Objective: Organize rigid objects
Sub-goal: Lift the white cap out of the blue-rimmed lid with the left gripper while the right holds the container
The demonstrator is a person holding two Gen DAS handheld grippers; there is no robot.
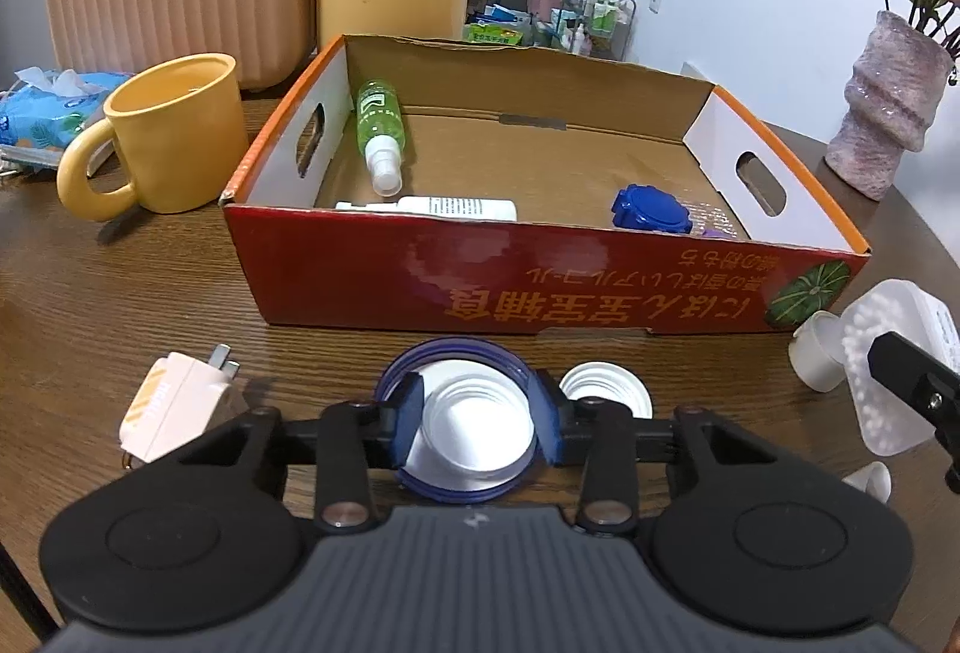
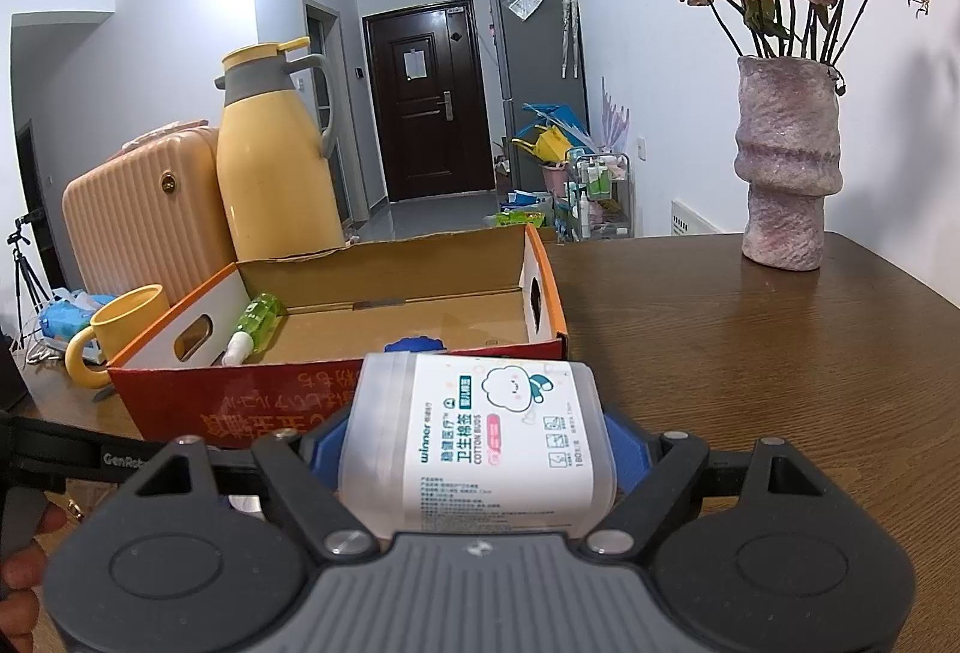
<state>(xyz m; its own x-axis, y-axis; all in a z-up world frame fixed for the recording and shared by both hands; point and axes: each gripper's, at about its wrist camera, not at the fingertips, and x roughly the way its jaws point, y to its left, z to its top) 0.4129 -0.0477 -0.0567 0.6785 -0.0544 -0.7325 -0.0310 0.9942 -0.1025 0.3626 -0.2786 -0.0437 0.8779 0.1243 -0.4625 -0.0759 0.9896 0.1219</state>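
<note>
Closing the left gripper (image 1: pixel 477 416) on the blue-rimmed lid (image 1: pixel 468 422) means squeezing across its rim evenly; the pads seem to touch, though it's hard to tell. It lies flat, open side up, before the box (image 1: pixel 540 287). The right gripper (image 2: pixel 480 452) holds the cotton-bud tub (image 2: pixel 480 437), long axis pointing boxward.

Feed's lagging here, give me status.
Left gripper around the blue-rimmed lid, grip unconfirmed. Right gripper holds the cotton bud box. Cardboard box ahead, path open.
</note>
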